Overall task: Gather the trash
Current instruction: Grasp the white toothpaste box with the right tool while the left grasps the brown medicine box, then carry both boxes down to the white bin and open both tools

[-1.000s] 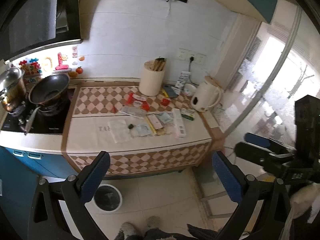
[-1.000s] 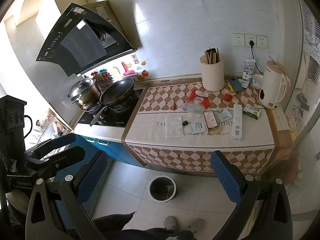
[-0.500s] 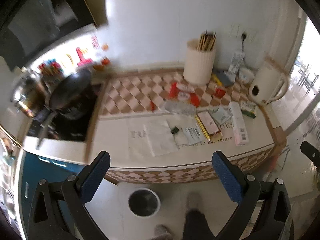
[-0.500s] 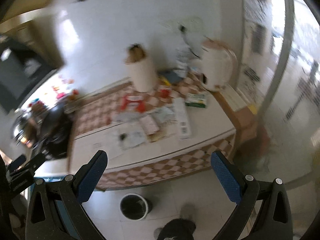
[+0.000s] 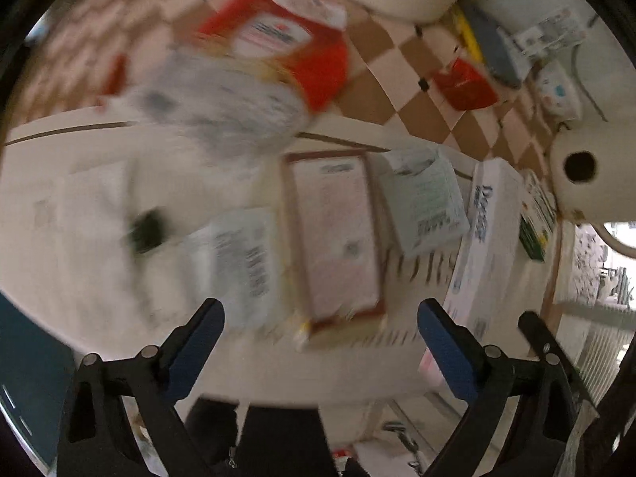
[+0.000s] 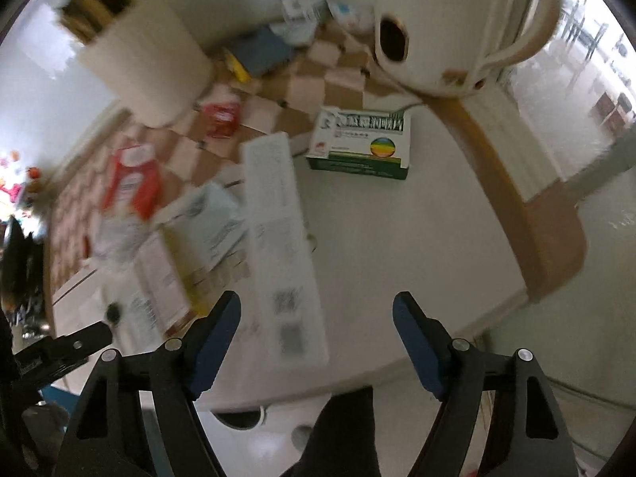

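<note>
Trash lies scattered on the white counter point(image 6: 397, 246). In the left wrist view my left gripper point(image 5: 320, 328) is open and empty, just in front of a pink flat packet point(image 5: 334, 234), with a white sachet point(image 5: 242, 258), a pale green sachet point(image 5: 425, 202), a red packet point(image 5: 286, 35), a crumpled clear bag point(image 5: 214, 107) and a small black bit point(image 5: 145, 230) around it. In the right wrist view my right gripper point(image 6: 318, 326) is open and empty over the counter's front edge, beside a long white box point(image 6: 278, 238). A green and white box point(image 6: 361, 143) lies beyond.
A cream kettle point(image 6: 445, 28) stands at the back right and a cream utensil holder point(image 6: 147, 67) at the back left. A small red packet point(image 6: 220, 119) lies between them. A round bin point(image 6: 238, 417) stands on the floor below the counter edge. The left gripper's tip point(image 6: 79, 344) shows at left.
Both grippers have moved from well back in the room down close over the counter. Both stay open. The views are blurred by motion.
</note>
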`<state>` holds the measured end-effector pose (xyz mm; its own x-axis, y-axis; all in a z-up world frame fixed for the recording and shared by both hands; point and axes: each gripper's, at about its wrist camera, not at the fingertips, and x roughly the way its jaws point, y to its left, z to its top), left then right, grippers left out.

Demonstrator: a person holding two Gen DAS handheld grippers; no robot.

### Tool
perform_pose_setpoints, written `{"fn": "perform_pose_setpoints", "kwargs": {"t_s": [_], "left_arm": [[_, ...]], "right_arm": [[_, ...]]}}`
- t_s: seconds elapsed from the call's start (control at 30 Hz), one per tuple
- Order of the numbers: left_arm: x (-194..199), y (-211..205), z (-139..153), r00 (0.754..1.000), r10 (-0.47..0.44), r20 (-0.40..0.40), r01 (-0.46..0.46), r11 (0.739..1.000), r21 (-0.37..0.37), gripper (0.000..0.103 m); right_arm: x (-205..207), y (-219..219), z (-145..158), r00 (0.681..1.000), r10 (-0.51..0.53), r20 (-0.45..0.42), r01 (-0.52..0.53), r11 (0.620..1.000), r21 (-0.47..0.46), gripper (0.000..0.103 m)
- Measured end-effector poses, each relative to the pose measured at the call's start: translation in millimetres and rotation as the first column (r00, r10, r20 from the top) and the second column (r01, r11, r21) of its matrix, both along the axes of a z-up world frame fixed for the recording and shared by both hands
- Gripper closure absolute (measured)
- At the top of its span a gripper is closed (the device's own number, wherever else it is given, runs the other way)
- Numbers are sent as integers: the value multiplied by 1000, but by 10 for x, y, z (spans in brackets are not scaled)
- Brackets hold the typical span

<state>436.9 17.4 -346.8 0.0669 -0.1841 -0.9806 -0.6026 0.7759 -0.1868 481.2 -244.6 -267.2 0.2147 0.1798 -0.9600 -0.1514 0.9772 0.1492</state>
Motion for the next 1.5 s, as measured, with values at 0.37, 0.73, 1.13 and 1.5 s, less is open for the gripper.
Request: {"fn": "perform_pose_setpoints", "kwargs": {"t_s": [0.37, 0.73, 1.13, 1.5], "left_arm": [[133, -249, -129, 991, -102, -83, 115, 979, 166, 48], [102, -386, 71, 991, -124, -57, 133, 970, 203, 48], [-497, -588, 1176, 964, -225, 145, 148, 900, 410, 48], [-2220, 57, 1484, 949, -150, 277, 11, 895, 447, 48]], "right_arm": [[545, 98, -489, 989, 53, -139, -45, 997, 61, 22], [396, 612, -767, 980, 177, -87, -183, 980, -72, 54], [138, 307, -203, 984, 176, 17, -177, 984, 14, 55], [-1309, 623, 432, 962, 236, 136, -251, 962, 110, 55]]}}
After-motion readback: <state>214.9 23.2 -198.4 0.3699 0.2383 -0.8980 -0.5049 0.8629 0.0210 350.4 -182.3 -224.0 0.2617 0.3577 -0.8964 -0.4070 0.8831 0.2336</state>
